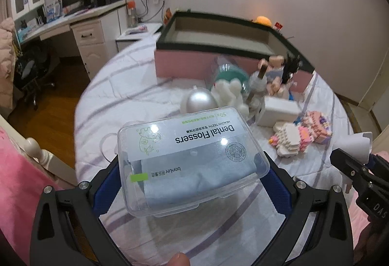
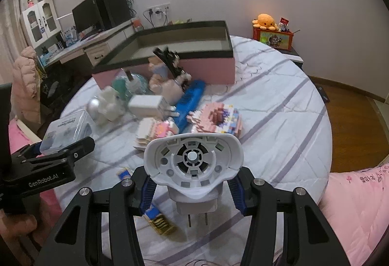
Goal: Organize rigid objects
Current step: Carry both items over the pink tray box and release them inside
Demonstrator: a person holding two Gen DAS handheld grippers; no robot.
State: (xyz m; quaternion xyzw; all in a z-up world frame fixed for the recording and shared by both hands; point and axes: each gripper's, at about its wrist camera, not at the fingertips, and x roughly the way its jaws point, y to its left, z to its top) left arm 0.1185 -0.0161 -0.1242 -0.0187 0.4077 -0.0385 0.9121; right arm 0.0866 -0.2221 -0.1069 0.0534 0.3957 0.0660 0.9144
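My left gripper (image 1: 192,183) is shut on a clear dental flosser box (image 1: 192,159) and holds it above the bed; the box also shows in the right wrist view (image 2: 65,132). My right gripper (image 2: 192,193) is shut on a white plug-in device (image 2: 193,159) with two prongs pointing down. A pink storage box (image 1: 218,47) with a dark rim stands open at the back of the bed, also in the right wrist view (image 2: 184,52). In front of it lie a white charger (image 2: 148,105), pink block models (image 2: 216,117), a silver ball (image 1: 199,102), figurines (image 2: 167,71) and a blue brush (image 2: 192,100).
A white striped quilt (image 2: 279,108) covers the bed. A desk with a monitor (image 2: 87,13) stands at the left. A nightstand with an orange plush (image 2: 265,21) is at the back right. A pink blanket (image 2: 359,205) lies at the right. A small packet (image 2: 155,217) lies under my right gripper.
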